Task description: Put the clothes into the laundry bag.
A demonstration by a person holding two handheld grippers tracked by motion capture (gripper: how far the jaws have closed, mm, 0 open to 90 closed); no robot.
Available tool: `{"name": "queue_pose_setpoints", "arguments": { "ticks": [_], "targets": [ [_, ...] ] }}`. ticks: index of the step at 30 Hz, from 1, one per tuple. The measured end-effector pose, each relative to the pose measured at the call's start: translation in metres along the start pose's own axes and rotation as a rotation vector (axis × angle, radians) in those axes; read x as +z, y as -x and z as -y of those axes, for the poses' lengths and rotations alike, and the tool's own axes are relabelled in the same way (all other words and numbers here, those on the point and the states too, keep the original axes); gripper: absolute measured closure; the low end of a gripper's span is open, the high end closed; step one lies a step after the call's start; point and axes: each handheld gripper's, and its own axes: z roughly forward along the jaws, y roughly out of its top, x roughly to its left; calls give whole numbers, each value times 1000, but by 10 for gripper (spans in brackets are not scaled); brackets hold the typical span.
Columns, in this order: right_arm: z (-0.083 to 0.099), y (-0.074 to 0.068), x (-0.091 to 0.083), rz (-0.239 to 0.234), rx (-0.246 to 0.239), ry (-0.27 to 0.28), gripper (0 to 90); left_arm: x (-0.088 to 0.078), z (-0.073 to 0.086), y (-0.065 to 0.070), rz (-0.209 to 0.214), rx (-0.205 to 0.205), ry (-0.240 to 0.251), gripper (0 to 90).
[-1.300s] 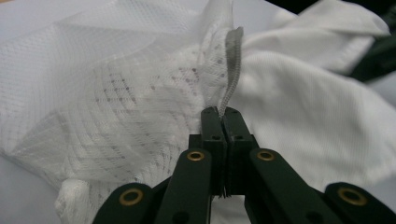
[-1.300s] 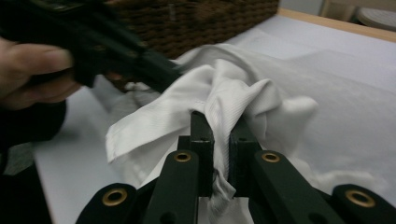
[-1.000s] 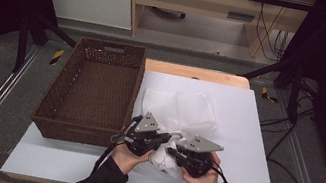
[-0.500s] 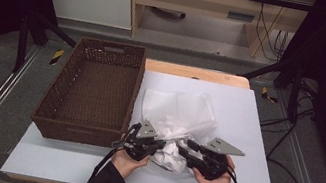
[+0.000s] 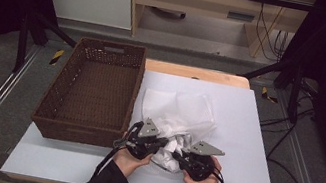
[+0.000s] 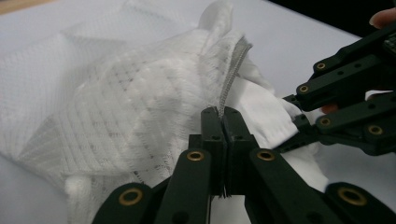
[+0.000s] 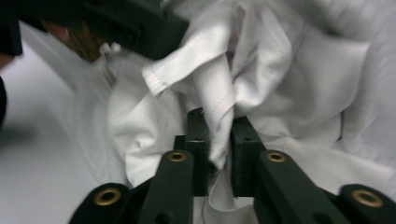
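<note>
A white mesh bag (image 5: 183, 106) lies crumpled on the white table mat (image 5: 249, 137), with a white cloth (image 5: 175, 147) bunched at its near end. My left gripper (image 5: 160, 145) is shut on the grey-edged rim (image 6: 232, 77) of the mesh bag (image 6: 116, 102), its jaws (image 6: 222, 113) pressed together. My right gripper (image 5: 176, 156) faces it from the right. Its jaws have just been closing, and a fold of the white cloth (image 7: 217, 65) is pinched between them (image 7: 217, 120). The right gripper's fingers (image 6: 299, 122) touch the cloth beside my left jaws.
A brown wicker basket (image 5: 132, 97) stands on the left of the mat, close to my left hand (image 5: 126, 160). The bare mat stretches to the right of the bag. Metal rails and dark stands flank the table.
The right gripper swung out to the right half a second ago and has come back to the bundle, now gripping a cloth fold. The left gripper has kept its hold on the bag's rim.
</note>
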Motion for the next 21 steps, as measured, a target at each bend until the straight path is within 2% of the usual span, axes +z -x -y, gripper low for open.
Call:
{"name": "queue_pose_setpoints", "arguments": {
  "ticks": [3, 5, 6, 7, 8, 10, 12, 15, 18, 19, 21],
  "targets": [
    [-13, -6, -6, 12, 4, 85, 824, -14, -13, 6, 29, 27, 33, 892],
    [-19, -6, 1, 40, 25, 91, 822, -19, -19, 12, 39, 45, 38, 893],
    [-20, -4, 8, 70, 41, 90, 821, -19, -18, 15, 39, 46, 33, 893],
    [-21, 0, 17, 106, 45, 88, 820, -18, -17, 16, 49, 47, 19, 893],
    [-20, 4, 26, 134, 69, 83, 816, -16, -13, 17, 54, 48, 6, 893],
    [-17, 18, 42, 150, 123, 91, 800, -11, -5, 15, 43, 43, -13, 893],
    [-15, 23, 47, 156, 136, 100, 767, -5, 3, 9, 33, 23, -28, 892],
    [-16, 22, 34, 151, 109, 102, 642, 3, 11, -2, 10, -7, -41, 892],
    [-11, 20, 13, 73, 100, 79, 565, 9, 17, -10, -5, -33, -46, 891],
    [-6, 18, 1, 55, 73, 76, 532, 10, 17, -12, -3, -42, -46, 891],
    [2, 19, -18, 68, 40, 93, 477, 14, 18, -14, -11, -47, -49, 891]
  ]
}}
